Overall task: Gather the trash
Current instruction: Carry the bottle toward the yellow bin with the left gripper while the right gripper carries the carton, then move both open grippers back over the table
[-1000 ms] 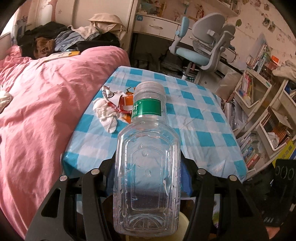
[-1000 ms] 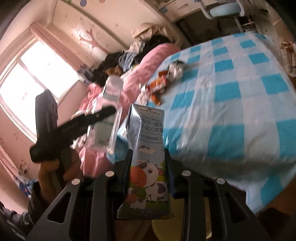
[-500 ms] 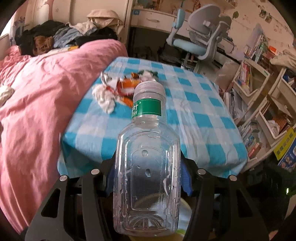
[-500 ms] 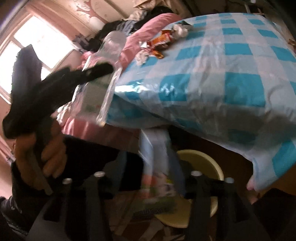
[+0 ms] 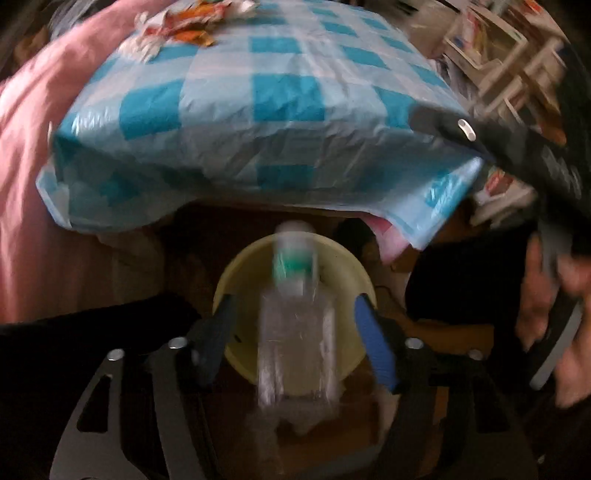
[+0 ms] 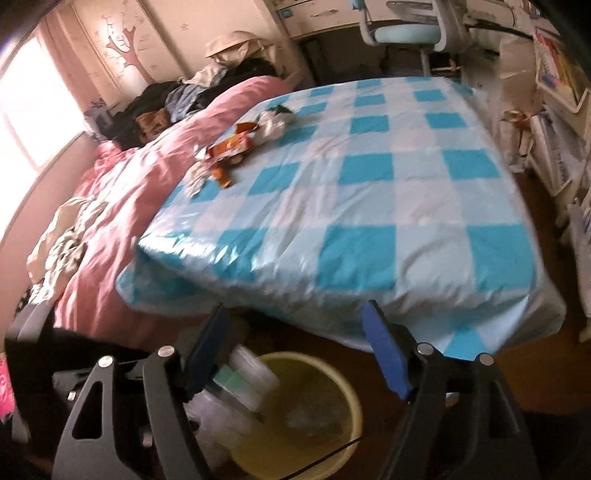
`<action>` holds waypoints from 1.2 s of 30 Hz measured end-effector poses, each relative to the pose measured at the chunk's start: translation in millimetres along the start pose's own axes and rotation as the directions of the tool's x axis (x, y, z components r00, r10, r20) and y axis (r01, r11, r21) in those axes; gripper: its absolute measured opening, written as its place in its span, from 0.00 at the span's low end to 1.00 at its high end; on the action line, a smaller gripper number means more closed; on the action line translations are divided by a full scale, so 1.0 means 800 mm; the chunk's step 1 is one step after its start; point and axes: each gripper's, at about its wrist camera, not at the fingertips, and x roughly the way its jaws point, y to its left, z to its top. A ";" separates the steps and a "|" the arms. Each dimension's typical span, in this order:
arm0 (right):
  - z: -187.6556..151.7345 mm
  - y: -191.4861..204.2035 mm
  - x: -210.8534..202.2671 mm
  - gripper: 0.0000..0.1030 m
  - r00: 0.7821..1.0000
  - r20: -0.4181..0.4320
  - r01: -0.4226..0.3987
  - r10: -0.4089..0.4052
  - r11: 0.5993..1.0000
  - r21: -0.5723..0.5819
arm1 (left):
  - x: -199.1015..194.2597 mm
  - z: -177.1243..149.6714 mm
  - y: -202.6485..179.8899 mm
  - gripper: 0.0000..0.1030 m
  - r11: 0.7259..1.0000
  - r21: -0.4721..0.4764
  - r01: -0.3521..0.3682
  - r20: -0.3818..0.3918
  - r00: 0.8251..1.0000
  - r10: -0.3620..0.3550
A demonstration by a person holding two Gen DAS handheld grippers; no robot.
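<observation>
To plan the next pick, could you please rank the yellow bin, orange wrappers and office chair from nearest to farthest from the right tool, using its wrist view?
1. yellow bin, directly below the right tool.
2. orange wrappers, table's far left.
3. office chair, beyond the table.

No legible text, brand, number or sign anywhere in either view. Green label band on the clear plastic bottle (image 5: 295, 314) smeared by motion blur, lettering unreadable. Print on the orange snack wrappers (image 6: 231, 149) on the checked tablecloth (image 6: 369, 221) too small and soft to make out, likewise the covers on the bookshelf (image 5: 495, 48) at the right.
</observation>
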 end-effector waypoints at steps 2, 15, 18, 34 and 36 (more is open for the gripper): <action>0.014 0.001 0.003 0.76 1.000 0.013 0.029 -0.029 0.999 -0.016 | -0.011 0.005 0.005 0.75 1.000 -0.017 -0.021 0.058 0.998 0.022; 0.079 0.000 0.047 0.77 0.994 0.006 0.108 -0.108 0.988 -0.113 | -0.074 0.122 0.087 0.85 0.961 -0.262 -0.092 0.339 0.923 0.181; 0.088 -0.001 0.059 0.77 0.994 0.003 0.108 -0.109 0.987 -0.115 | -0.077 0.135 0.095 0.85 0.955 -0.281 -0.094 0.361 0.912 0.196; 0.134 -0.009 0.094 0.80 0.986 0.014 0.163 -0.163 0.976 -0.146 | -0.078 0.191 0.089 0.89 0.953 -0.249 -0.171 0.404 0.876 0.263; 0.143 -0.012 0.103 0.80 0.985 0.005 0.174 -0.175 0.974 -0.148 | -0.079 0.206 0.091 0.89 0.951 -0.247 -0.187 0.410 0.869 0.278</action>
